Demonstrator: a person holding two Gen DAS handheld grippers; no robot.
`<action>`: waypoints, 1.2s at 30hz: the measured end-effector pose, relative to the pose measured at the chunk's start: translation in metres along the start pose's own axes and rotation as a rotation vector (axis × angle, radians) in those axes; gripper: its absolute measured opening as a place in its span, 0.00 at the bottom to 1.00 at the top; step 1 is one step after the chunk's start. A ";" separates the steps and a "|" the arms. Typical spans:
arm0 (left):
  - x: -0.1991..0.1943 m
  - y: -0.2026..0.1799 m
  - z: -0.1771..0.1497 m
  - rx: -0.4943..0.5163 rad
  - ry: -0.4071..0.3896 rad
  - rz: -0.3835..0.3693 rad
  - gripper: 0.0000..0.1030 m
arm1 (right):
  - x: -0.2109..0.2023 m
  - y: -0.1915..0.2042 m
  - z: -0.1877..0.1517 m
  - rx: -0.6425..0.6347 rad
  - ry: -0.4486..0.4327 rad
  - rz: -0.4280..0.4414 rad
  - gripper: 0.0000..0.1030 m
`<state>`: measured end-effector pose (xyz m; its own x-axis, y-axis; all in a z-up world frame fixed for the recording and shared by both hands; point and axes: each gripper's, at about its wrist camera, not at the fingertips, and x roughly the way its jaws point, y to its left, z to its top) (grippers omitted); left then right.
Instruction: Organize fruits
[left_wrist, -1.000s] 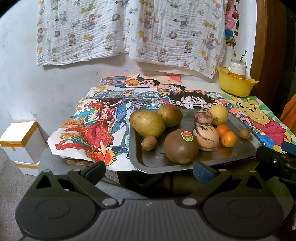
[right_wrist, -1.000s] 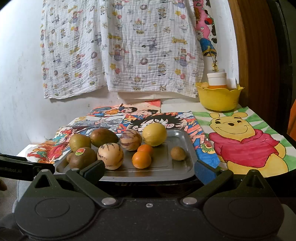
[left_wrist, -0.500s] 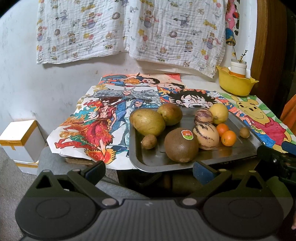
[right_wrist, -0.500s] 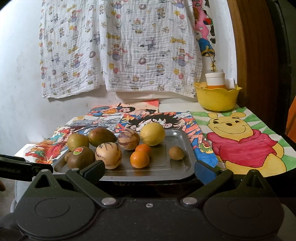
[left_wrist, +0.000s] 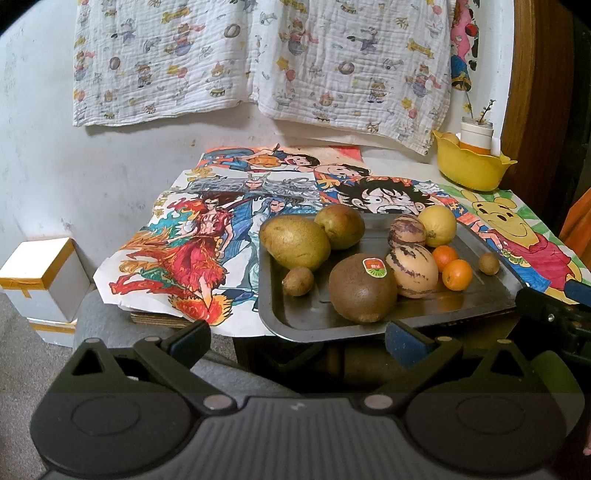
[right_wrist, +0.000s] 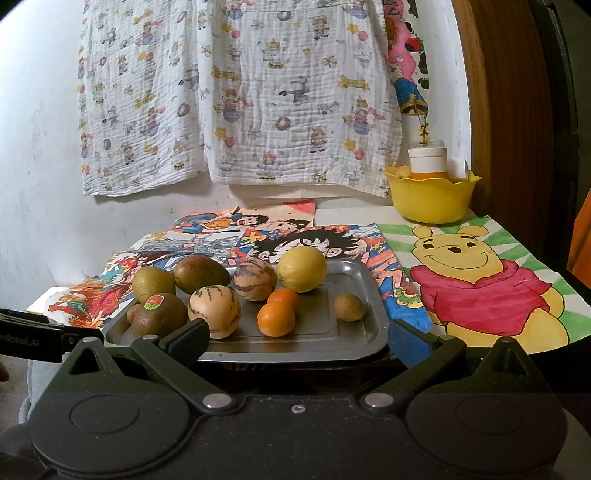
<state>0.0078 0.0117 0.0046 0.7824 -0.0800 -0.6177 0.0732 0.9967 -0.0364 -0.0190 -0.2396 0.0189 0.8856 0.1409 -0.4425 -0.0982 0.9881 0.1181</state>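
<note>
Left wrist view: the left gripper (left_wrist: 297, 338) is spread wide with nothing between its fingers, hovering just short of the near edge of the metal tray (left_wrist: 317, 325) without touching it. In the right wrist view the right gripper (right_wrist: 297, 339) is likewise splayed and empty, its blue-padded fingertips (right_wrist: 406, 343) level with the tray's front rim (right_wrist: 295, 352).

The tray sits on a table covered with cartoon drawings (left_wrist: 207, 243), and all the loose fruit lies in it. At the left end are a large greenish mango (left_wrist: 294, 243) and a second, rounder one (left_wrist: 344, 226) behind it, touching. A small brown kiwi (left_wrist: 298, 281) lies in front of the big mango. The large brown fruit with a red sticker (left_wrist: 362, 287) sits near the front, against a striped pepino melon (left_wrist: 412, 270); a second striped melon (left_wrist: 406, 232) is behind it, beside the yellow lemon (left_wrist: 439, 225). Two small oranges (left_wrist: 457, 274) touch each other to the right of the melons, and another small kiwi (left_wrist: 489, 263) lies alone near the right end.

At the table's far right corner stands a yellow bowl (left_wrist: 472, 168) holding a white-capped jar (left_wrist: 476, 134) and something pale yellow, too hidden to name. A patterned cloth (left_wrist: 258, 62) hangs on the wall behind.

Compared with a second ago, every fruit lies where it did, and both grippers have kept their wide spread; the views have only shifted very slightly.
</note>
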 end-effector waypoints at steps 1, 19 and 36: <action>0.000 0.000 0.000 0.000 0.000 0.000 1.00 | 0.000 0.000 0.000 -0.001 0.000 0.000 0.99; 0.001 0.001 0.000 0.000 0.001 0.000 1.00 | 0.000 0.001 0.000 -0.004 0.000 -0.001 0.99; 0.001 0.002 0.000 -0.003 0.001 0.000 1.00 | 0.001 -0.005 0.005 -0.012 0.003 0.000 0.99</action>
<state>0.0089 0.0134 0.0043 0.7817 -0.0800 -0.6185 0.0714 0.9967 -0.0387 -0.0155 -0.2452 0.0219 0.8842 0.1414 -0.4452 -0.1038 0.9887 0.1080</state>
